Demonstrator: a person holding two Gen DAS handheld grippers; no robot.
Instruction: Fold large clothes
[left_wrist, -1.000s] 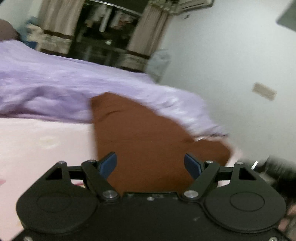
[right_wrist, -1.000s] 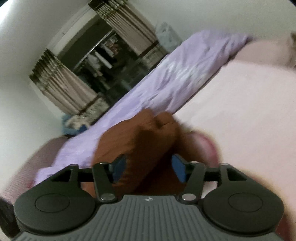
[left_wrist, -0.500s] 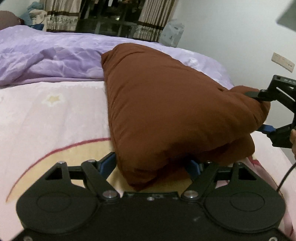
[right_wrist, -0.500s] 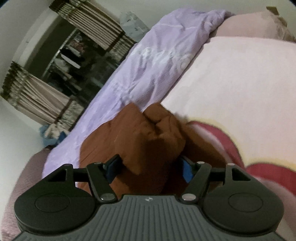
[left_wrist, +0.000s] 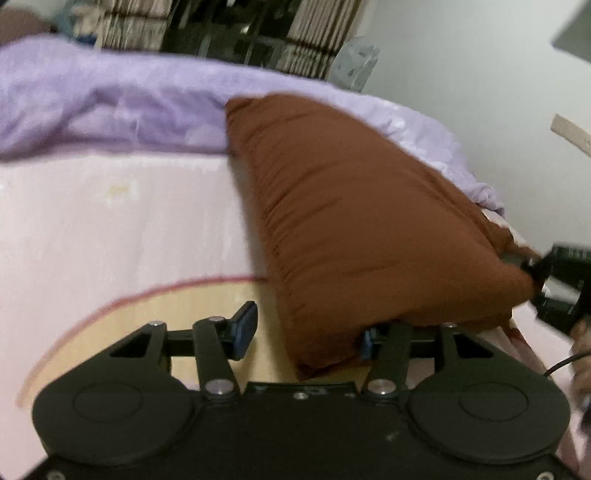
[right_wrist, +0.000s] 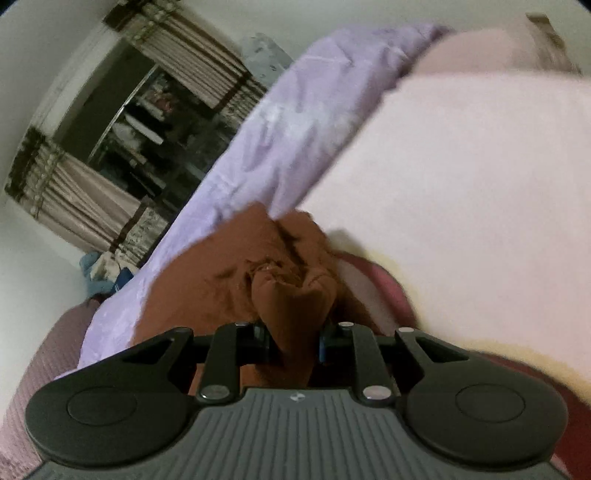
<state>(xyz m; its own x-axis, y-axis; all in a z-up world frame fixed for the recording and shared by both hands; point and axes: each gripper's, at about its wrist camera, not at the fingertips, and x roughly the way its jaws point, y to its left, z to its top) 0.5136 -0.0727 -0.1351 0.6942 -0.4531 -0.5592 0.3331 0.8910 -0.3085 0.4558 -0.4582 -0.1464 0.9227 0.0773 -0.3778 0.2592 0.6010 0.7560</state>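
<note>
The brown garment lies on the pink sheet of the bed as a thick folded wedge, its long axis running from the near corner right in front of my left gripper away and slightly leftward, up to the lilac quilt at the far side. That near corner sits between my left fingers but closer to the right-hand one, whose blue pad is mostly hidden under the cloth, while the left-hand pad stands clear of the fabric with bare sheet showing in the gap. So my left fingers are spread wide and clamp nothing; I judge the cloth only rests against one of them. My right gripper is at the opposite, right-hand corner of the bundle, and there the fingers are closed in on a bunched lobe of the brown garment that fills the space between the pads. As I see it, the next fold depends on my left side, which is nearest the free corner and must close on it.
</note>
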